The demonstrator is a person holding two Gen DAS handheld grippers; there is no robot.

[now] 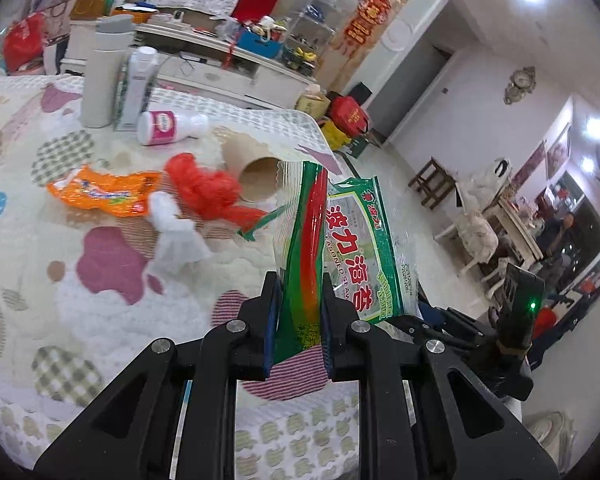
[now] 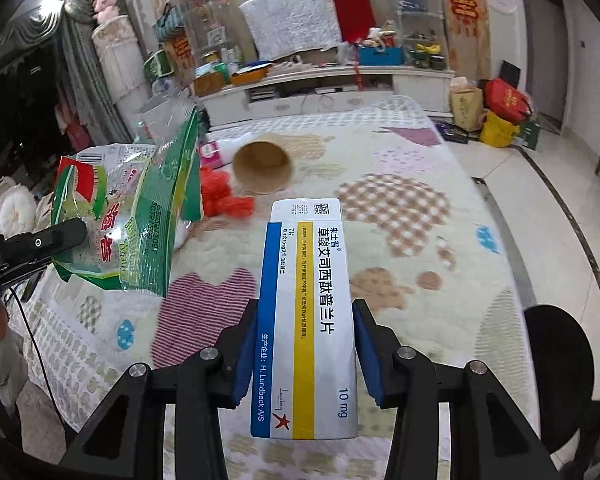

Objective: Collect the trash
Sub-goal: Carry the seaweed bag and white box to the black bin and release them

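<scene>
Risk: the seaweed wrapper (image 1: 300, 248) is flopping loose above the quilted table (image 1: 100, 280), and slick film could be slipping free. Left gripper (image 1: 300, 312) is pinching it nearly closed. Right gripper (image 2: 304, 344) is clamping the medicine box (image 2: 306, 320) partway open, lifted off the table.

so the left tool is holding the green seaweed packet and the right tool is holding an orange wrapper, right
Not quite. The left tool does hold the green seaweed packet, but the right tool holds a white medicine box, as the right wrist view shows. The orange wrapper lies on the blanket.
</scene>
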